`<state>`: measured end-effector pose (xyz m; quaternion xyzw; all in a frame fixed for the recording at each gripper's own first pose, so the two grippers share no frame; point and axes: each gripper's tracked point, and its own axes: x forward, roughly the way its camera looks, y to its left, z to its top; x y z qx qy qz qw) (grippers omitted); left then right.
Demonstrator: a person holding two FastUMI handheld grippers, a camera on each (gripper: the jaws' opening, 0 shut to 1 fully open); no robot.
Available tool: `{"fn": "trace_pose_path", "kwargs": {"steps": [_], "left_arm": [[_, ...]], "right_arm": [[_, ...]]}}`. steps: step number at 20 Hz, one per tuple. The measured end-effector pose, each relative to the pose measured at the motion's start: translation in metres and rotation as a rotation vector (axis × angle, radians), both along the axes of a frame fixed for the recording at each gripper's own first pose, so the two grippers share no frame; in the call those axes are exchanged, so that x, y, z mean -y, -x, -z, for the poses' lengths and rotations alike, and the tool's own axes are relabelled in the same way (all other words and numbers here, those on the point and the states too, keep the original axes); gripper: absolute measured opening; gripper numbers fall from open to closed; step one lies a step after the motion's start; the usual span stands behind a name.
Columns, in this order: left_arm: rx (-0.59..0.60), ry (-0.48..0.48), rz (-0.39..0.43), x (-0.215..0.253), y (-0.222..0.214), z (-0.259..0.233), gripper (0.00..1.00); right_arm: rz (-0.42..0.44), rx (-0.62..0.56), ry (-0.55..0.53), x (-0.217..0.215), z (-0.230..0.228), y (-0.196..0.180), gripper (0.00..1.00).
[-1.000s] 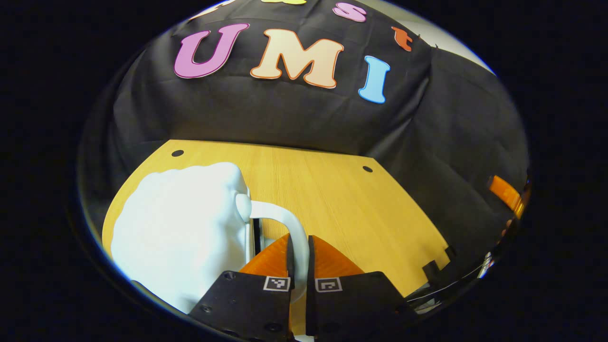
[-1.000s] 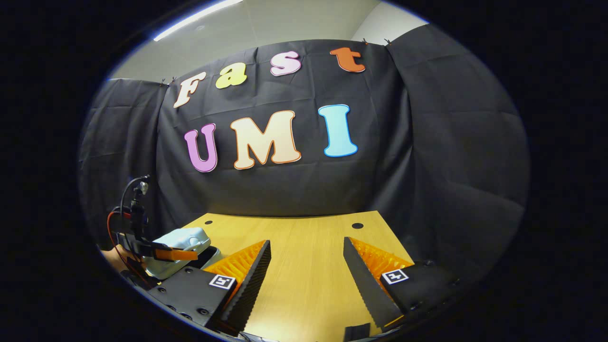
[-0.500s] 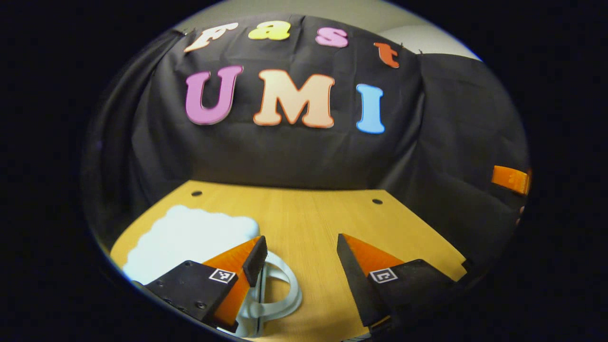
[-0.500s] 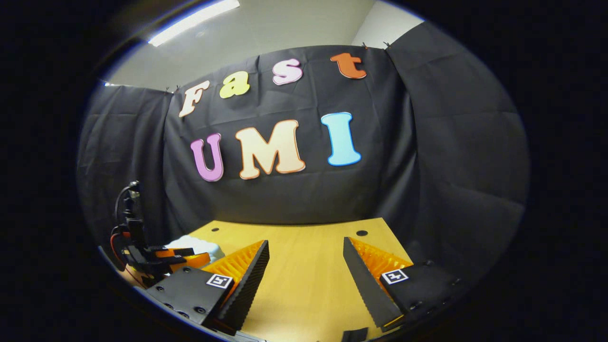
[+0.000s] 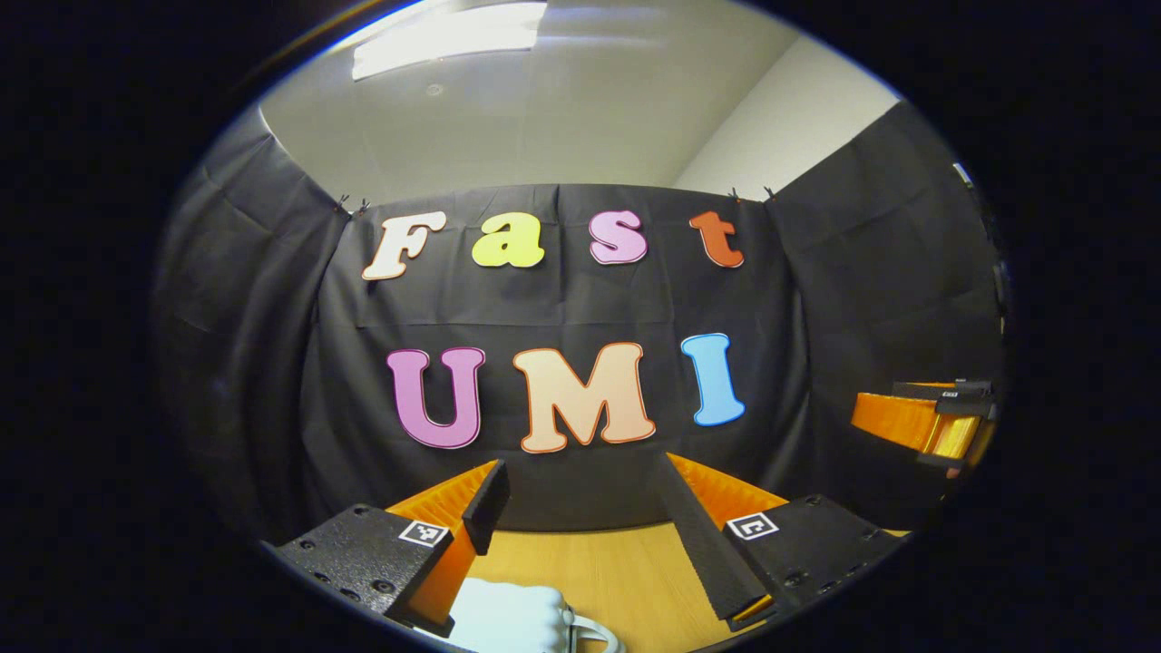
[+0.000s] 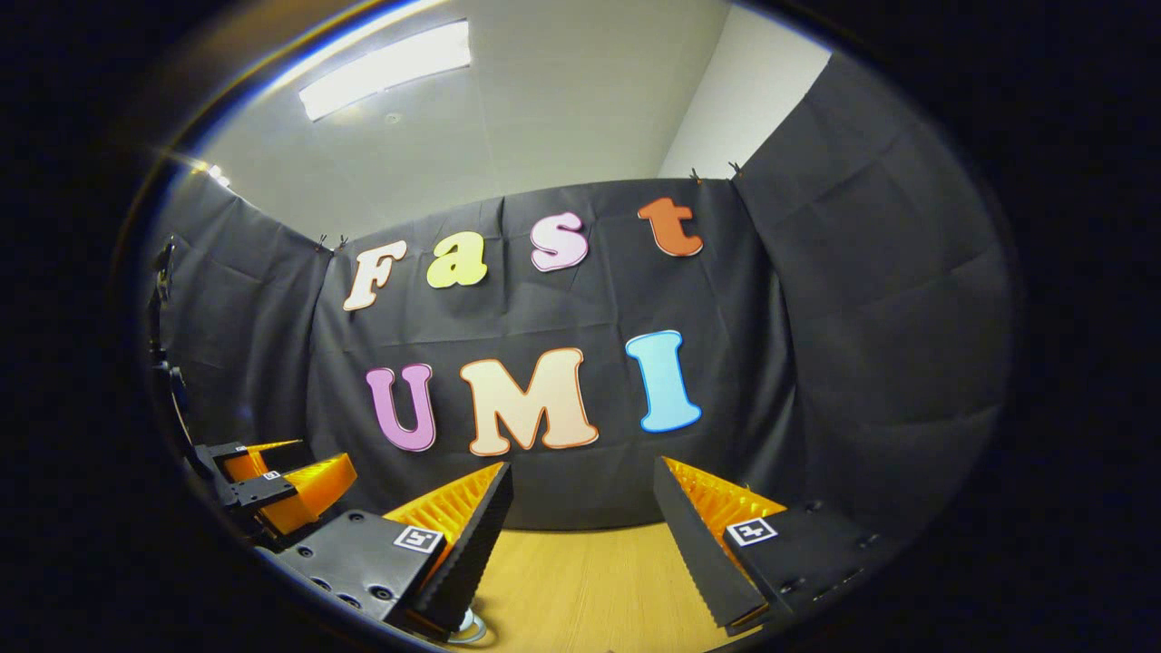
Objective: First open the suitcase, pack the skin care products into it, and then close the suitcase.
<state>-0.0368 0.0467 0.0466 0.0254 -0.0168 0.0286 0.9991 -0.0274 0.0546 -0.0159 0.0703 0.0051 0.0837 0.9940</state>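
A white suitcase (image 5: pixel 508 618) with a ribbed shell lies on the wooden table (image 5: pixel 635 571), at the bottom edge of the left gripper view. Its curved handle (image 5: pixel 594 638) peeks out beside it. My left gripper (image 5: pixel 580 467) hangs above it, open and holding nothing, pointed at the booth wall. My right gripper (image 6: pixel 582 468) is also open and holding nothing above the table (image 6: pixel 590 589). The left gripper's fingers (image 6: pixel 308 481) show at the left of the right gripper view. One finger of the right gripper (image 5: pixel 898 419) shows at the far right of the left gripper view. I see no skin care products.
The black cloth wall stands close behind the table on three sides. Above it are a pale ceiling and a strip light (image 6: pixel 390 68). Cables (image 6: pixel 168 381) hang at the far left of the right gripper view.
My left gripper let go of the suitcase handle, opened, and lifted away. Both views have tilted up from the table toward the wall and ceiling. The right gripper stayed open.
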Motion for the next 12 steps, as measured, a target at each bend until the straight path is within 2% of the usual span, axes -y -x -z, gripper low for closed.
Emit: {"fn": "trace_pose_path", "kwargs": {"steps": [1,3,5,6,7,12], "left_arm": [[0.007,0.006,-0.017,-0.008,0.001,-0.003,1.00],[0.012,0.000,-0.034,-0.019,-0.002,-0.006,1.00],[0.001,0.000,-0.037,-0.026,-0.004,-0.001,1.00],[-0.008,0.000,-0.039,-0.029,-0.004,0.000,0.95],[-0.010,0.001,-0.040,-0.032,-0.003,0.001,0.96],[0.018,0.001,-0.052,-0.045,-0.003,-0.008,0.95]], "right_arm": [[0.005,0.034,0.008,-0.002,-0.009,-0.001,0.97],[0.038,0.078,0.035,0.001,-0.019,-0.002,0.97],[0.038,0.067,0.041,-0.004,-0.017,0.001,0.94],[0.041,0.069,0.042,-0.005,-0.018,0.002,0.94],[0.046,0.072,0.046,-0.003,-0.020,0.002,0.97],[0.045,0.067,0.059,-0.008,-0.015,0.002,0.96]]}}
